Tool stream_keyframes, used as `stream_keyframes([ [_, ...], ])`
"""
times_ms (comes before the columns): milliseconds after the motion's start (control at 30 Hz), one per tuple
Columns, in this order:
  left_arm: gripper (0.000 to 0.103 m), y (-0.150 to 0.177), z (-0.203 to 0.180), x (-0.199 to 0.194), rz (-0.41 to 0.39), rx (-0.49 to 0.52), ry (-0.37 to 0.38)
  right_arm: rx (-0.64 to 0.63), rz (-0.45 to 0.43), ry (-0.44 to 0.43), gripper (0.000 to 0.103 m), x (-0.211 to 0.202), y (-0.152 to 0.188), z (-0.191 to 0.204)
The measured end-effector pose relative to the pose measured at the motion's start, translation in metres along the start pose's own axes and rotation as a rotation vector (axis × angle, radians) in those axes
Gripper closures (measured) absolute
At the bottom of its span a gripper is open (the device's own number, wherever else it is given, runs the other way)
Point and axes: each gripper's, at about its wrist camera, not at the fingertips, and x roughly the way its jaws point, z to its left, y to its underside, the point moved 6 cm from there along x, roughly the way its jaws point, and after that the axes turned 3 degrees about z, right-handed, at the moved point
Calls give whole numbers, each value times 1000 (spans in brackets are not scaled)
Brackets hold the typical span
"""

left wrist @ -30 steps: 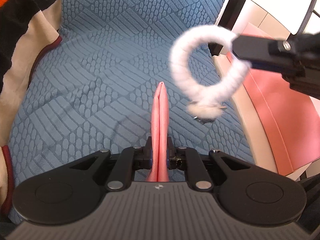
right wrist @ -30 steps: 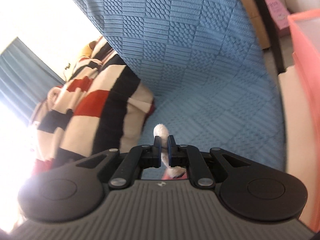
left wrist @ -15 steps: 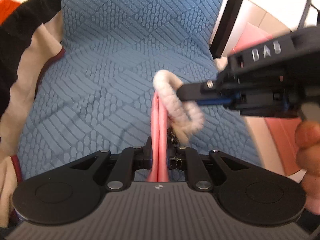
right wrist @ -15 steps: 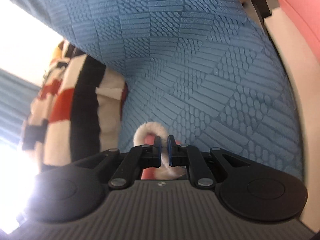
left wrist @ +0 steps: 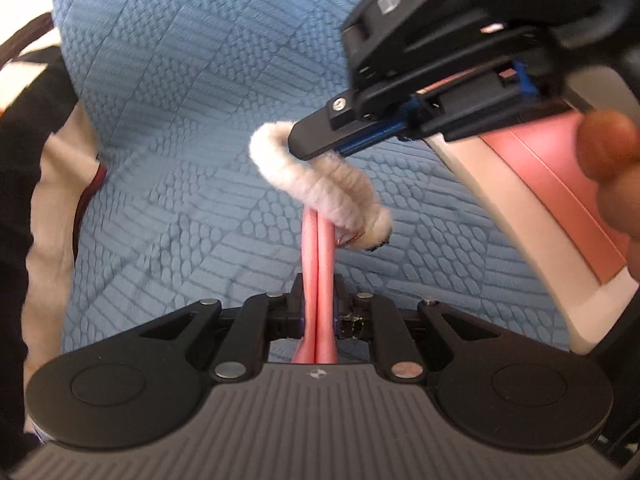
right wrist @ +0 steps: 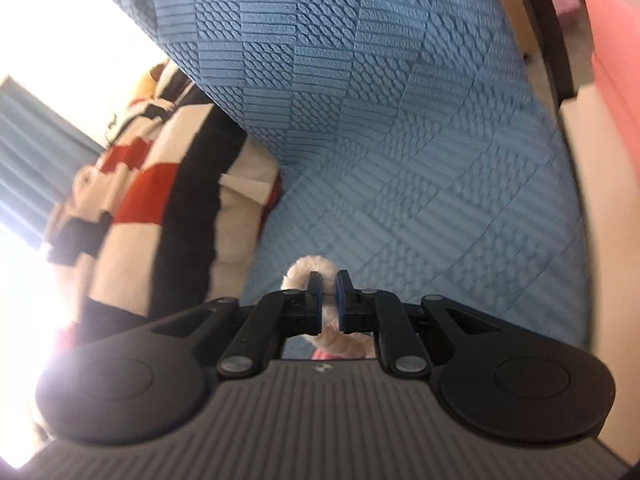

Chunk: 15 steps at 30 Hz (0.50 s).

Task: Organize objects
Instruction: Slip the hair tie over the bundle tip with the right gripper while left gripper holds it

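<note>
My left gripper (left wrist: 318, 304) is shut on a folded pink strap (left wrist: 318, 248) that sticks forward between its fingers. A fluffy white ring (left wrist: 320, 182) is looped over the tip of the pink strap. My right gripper (left wrist: 304, 144) comes in from the upper right and is shut on the far side of the white ring. In the right wrist view the right gripper (right wrist: 329, 284) pinches the white ring (right wrist: 306, 266), with a bit of pink below it. Both hover over a blue quilted cover (left wrist: 192, 120).
A striped red, black and cream blanket (right wrist: 160, 184) lies at the left of the blue cover (right wrist: 400, 140). A pink and cream piece of furniture (left wrist: 560, 208) runs along the right edge. A person's fingers (left wrist: 612, 152) hold the right gripper.
The right gripper has carried the white ring from the upper right down and left, onto the tip of the pink strap. The left gripper kept its hold on the strap.
</note>
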Motion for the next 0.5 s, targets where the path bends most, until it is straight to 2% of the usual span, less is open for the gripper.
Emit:
stream_keyframes([
  [100,90,0,-8,-2,-12,49,3,-27,7,25,92,2,-2,-2],
  [233,90,2,-20,-5,-33,118,-1,-81,27,117,91,4,0,-9],
  [367,90,5,-29,-2,-28,189,-27,-49,57,122,89,9,4,-17],
  [400,90,5,-29,-2,-28,196,-30,-40,67,131,86,11,5,-20],
  [467,90,6,-30,-2,-31,197,-29,-5,96,152,72,16,8,-29],
  [500,90,5,-30,-2,-32,195,-27,11,106,154,72,18,10,-33],
])
